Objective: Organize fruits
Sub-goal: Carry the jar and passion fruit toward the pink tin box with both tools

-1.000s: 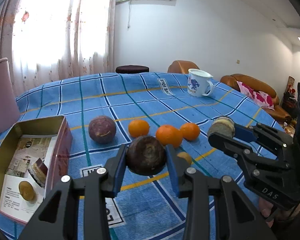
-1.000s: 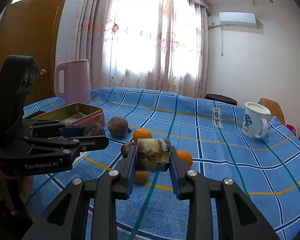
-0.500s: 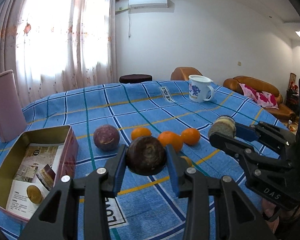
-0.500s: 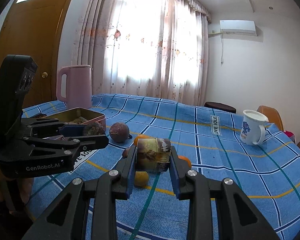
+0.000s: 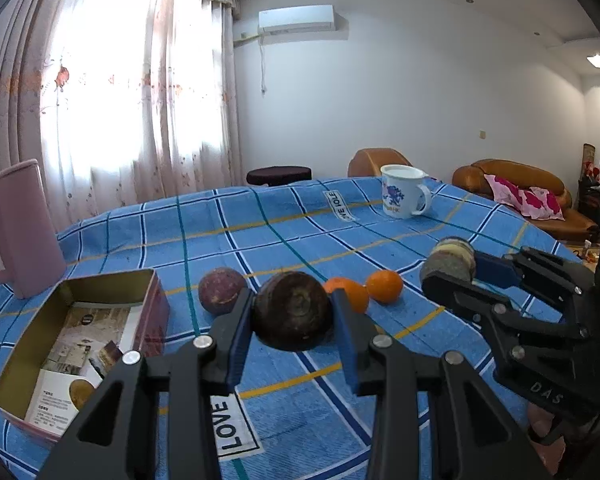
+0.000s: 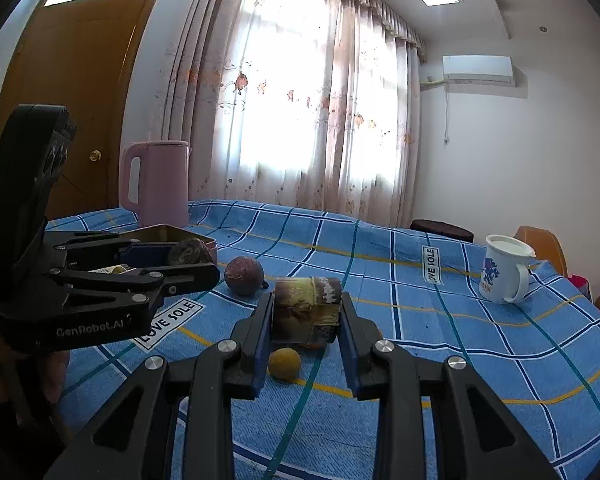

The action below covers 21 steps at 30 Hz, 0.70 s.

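Tin box (image 5: 80,344) at 9 o'clock, purple fruit (image 5: 221,290) and oranges (image 5: 385,286) beyond. Left gripper (image 5: 293,312) clamps dark round fruit (image 5: 293,311) aloft; right gripper (image 6: 305,314) clamps cylinder piece (image 6: 307,311), possibly sugarcane, above small yellow fruit (image 6: 285,363).

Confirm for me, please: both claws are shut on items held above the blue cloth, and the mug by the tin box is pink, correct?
Not quite: the pink vessel by the tin box is a jug, as the right wrist view shows; the mug is white. Left claw and right claw do each grip an item.
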{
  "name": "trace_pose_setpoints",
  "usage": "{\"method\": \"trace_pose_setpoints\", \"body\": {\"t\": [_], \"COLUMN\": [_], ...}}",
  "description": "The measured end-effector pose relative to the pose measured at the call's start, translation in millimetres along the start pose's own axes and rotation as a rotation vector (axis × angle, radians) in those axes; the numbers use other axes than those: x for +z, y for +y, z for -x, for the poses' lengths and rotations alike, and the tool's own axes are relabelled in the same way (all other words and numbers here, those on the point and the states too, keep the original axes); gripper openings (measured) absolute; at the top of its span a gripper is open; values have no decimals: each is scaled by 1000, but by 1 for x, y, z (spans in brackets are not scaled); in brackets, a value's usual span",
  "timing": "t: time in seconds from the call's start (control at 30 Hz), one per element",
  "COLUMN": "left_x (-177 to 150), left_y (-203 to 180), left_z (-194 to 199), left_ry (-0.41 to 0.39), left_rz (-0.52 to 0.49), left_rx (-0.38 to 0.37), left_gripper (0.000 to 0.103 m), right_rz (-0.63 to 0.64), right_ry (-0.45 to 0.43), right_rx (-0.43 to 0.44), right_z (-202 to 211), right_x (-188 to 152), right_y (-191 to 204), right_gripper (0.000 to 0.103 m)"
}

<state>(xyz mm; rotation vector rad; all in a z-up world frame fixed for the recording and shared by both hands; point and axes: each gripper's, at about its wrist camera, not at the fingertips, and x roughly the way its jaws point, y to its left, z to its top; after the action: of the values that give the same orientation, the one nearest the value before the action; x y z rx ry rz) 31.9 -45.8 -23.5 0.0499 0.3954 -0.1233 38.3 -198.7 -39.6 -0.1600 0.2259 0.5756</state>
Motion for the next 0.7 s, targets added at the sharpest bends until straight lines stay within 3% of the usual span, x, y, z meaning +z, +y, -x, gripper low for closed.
{"method": "trace_pose_setpoints", "body": {"t": [0.7], "left_x": [8], "left_y": [3], "left_z": [18], "left_ry": [-75], "left_rz": [-18], "left_rx": [48], "left_gripper": [40], "right_rz": [-12], "right_ry": [-28], "right_rx": [34], "right_z": [1], "right_x": [1], "right_y": [-5], "right_gripper": [32]}}
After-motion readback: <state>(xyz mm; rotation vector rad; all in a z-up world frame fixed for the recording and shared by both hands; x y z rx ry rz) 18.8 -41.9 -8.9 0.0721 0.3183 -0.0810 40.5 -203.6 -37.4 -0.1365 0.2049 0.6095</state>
